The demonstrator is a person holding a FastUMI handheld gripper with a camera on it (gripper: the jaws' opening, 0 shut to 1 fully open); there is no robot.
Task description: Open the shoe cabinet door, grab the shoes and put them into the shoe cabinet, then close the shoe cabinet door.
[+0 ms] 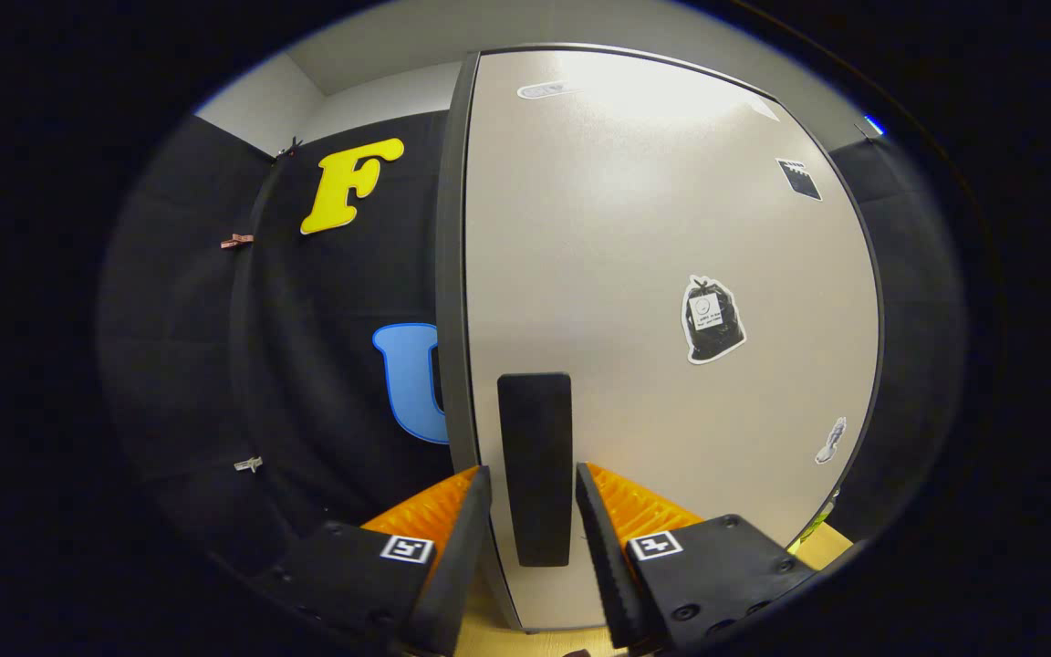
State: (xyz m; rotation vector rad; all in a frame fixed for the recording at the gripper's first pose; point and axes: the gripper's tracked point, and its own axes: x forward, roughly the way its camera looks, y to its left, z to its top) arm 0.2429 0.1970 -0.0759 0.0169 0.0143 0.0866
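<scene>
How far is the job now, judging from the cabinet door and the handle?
Nothing looks finished yet: the shoe cabinet door appears closed or nearly so. In hand: the tool is open, its fingers on either side of the dark handle, not visibly pressing it. Left to do: pull the door open, put the shoes in, and close the door.
</scene>
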